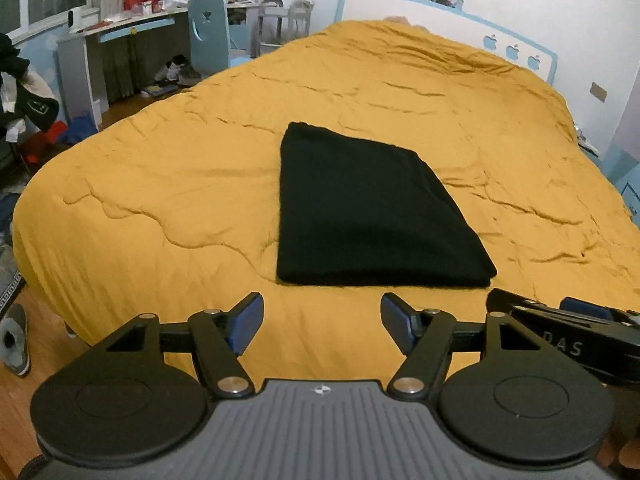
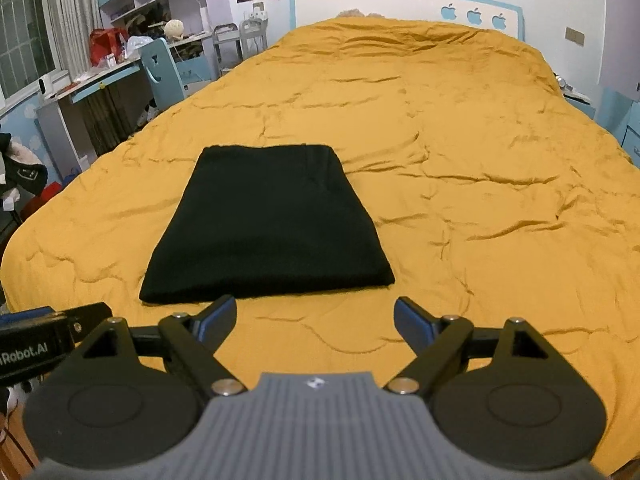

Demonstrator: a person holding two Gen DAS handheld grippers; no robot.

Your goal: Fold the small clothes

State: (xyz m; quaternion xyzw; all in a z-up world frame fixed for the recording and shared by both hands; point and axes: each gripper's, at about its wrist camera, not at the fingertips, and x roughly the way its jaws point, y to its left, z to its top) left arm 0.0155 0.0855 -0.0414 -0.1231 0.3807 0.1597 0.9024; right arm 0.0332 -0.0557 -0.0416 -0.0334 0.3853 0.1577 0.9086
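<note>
A black garment (image 1: 368, 212) lies folded into a flat rectangle on the mustard-yellow bedspread (image 1: 160, 168); it also shows in the right wrist view (image 2: 268, 220). My left gripper (image 1: 322, 326) is open and empty, just short of the garment's near edge. My right gripper (image 2: 314, 322) is open and empty, just short of the garment's near right corner. The right gripper's body (image 1: 568, 332) shows at the right edge of the left wrist view; the left gripper's body (image 2: 44, 336) shows at the left edge of the right wrist view.
The yellow bedspread (image 2: 480, 160) covers a large bed with a blue-trimmed headboard (image 2: 400, 4). A cluttered desk (image 1: 120, 36) and blue chair (image 1: 208, 32) stand left of the bed. Clothes (image 1: 24, 92) and a slipper (image 1: 14, 340) lie on the floor at left.
</note>
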